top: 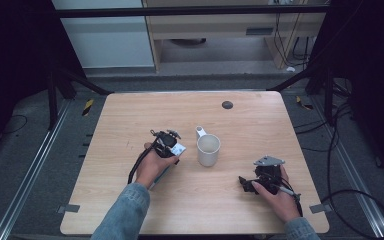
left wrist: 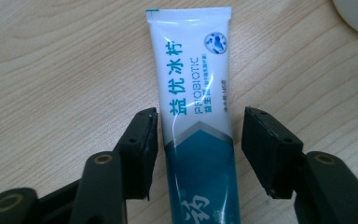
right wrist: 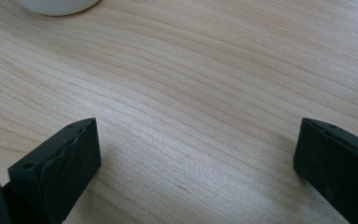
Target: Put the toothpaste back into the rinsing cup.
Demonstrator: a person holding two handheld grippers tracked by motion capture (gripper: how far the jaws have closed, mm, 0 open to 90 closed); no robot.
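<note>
The left gripper (left wrist: 199, 140) straddles the toothpaste tube (left wrist: 196, 107), spread and not yet pinching, while the right gripper (right wrist: 196, 168) rests spread beside the mug (top: 208, 150).

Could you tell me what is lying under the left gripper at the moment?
A white and teal toothpaste tube lies flat on the wooden table between the open jaws of the left gripper. Its cap end is out of view.

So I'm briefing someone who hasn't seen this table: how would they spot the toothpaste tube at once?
Start at the white mug near the middle of the wooden table. Just to its left is the left gripper, and the toothpaste tube lies flat on the wood between its open jaws. It is the flat thing: white turning teal, with teal Chinese characters and the word PROBIOTIC.
</note>
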